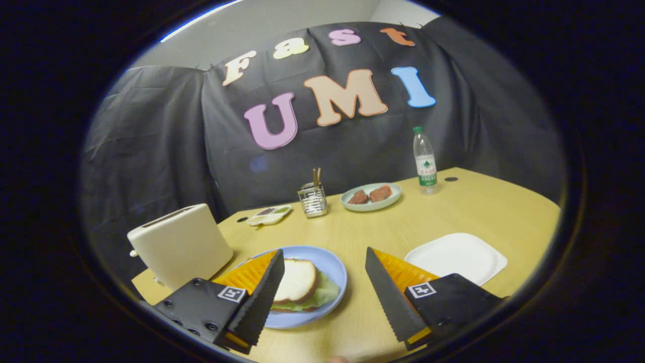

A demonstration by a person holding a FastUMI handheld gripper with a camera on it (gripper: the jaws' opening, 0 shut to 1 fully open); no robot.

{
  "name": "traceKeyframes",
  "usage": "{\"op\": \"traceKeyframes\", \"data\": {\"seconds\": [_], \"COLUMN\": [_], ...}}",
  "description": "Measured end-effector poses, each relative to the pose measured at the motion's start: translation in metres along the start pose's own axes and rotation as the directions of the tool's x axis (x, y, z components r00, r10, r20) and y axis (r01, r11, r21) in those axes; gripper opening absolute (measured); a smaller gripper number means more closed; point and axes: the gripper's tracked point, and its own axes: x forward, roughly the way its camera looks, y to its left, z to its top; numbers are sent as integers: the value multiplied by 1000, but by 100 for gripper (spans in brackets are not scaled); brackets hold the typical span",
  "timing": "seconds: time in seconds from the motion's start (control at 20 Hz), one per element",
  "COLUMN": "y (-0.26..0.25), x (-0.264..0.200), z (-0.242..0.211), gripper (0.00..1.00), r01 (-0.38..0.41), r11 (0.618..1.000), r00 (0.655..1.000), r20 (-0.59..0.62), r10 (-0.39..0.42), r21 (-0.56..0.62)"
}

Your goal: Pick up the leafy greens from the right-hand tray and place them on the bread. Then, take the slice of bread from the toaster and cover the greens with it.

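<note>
Apparently the task was all but finished; the gripper (322,287) hung over the worktop (443,217) with its fingers spread wide and holding nothing; bare worktop showed between them. The blue plate (332,269) sat just ahead of the left finger, partly behind it; on it lay the greens (327,292) with a bread slice (297,280) resting on top; a green edge stuck out from under the slice on the side toward the gap; a lower slice was hard to make out, only a thin brownish rim under the leaves. The toaster (179,244) stood to the left of the plate, just beside it; its slot looked empty as far as the angle allowed, though the inside could not be seen. The white tray (456,257) lay beyond the right finger with no greens on it; so both steps read as done: greens moved, top slice set over them; what was left, by my judgement, was only to draw back. Farther off stood a plate of meat (371,196), a holder (312,199), a small dish (269,214) and a bottle (424,161), all well apart from the fingers.
</note>
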Motion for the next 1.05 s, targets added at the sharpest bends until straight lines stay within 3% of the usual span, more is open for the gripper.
{"op": "traceKeyframes", "data": {"seconds": [0.2, 0.45, 0.6, 0.85, 1.05], "y": [-19, -25, -30, -30, -49], "x": [-17, -37, -47, -56, -67], "z": [58, 130, 159, 181, 163], "gripper": [100, 100, 100, 100, 100], "r01": [25, 22, 24, 7, 20], "r11": [993, 993, 983, 973, 978], "r00": [995, 984, 977, 972, 975], "r20": [98, 180, 211, 232, 221], "r10": [-14, -1, 16, 48, 28], "r21": [-117, -113, -184, -230, -209]}}
